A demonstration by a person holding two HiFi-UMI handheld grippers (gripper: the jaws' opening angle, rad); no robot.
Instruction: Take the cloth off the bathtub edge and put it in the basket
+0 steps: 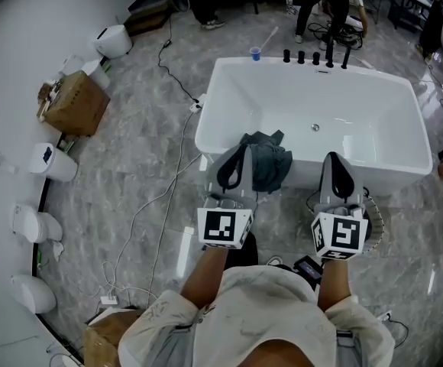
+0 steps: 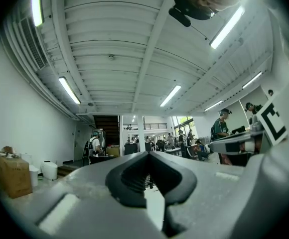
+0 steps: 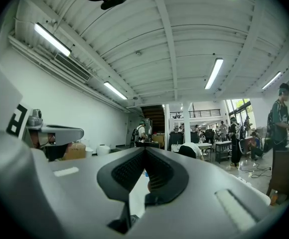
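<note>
The dark cloth lay draped over the near edge of the white bathtub. The left tool and right tool each had jaws closed together, holding nothing.

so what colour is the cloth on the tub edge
The cloth is dark grey-blue; the head view shows it best.

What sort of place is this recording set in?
Probably an open workshop or test hall staged as a bathroom. A freestanding white bathtub stands on a marbled floor, with white toilets lined along the wall. The gripper views show people at desks under strip lights.
</note>
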